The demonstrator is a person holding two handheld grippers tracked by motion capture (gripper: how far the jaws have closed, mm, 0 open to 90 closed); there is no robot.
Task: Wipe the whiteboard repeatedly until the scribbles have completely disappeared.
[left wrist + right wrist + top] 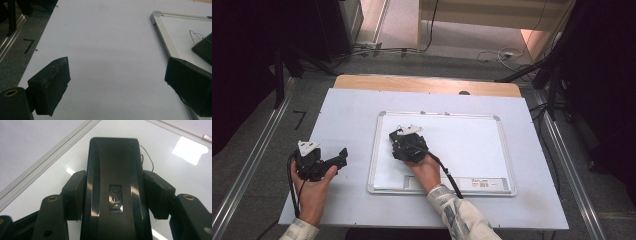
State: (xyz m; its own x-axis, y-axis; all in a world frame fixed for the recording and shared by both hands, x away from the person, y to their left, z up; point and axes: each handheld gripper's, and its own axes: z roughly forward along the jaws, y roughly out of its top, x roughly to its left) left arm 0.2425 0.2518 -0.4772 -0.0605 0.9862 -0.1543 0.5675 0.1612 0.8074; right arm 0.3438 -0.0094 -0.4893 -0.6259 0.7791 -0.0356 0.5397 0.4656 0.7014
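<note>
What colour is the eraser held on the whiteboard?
Glossy black eraser, seen best in the right gripper view.

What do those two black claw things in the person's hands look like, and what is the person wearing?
Both are chunky black tools. The left gripper and the right gripper each carry a pale three-cornered plate on top and trail a black cable. Up close, the jaws end in blocky black pads with brass-coloured pins. The sleeves are light with a faint pattern.
</note>
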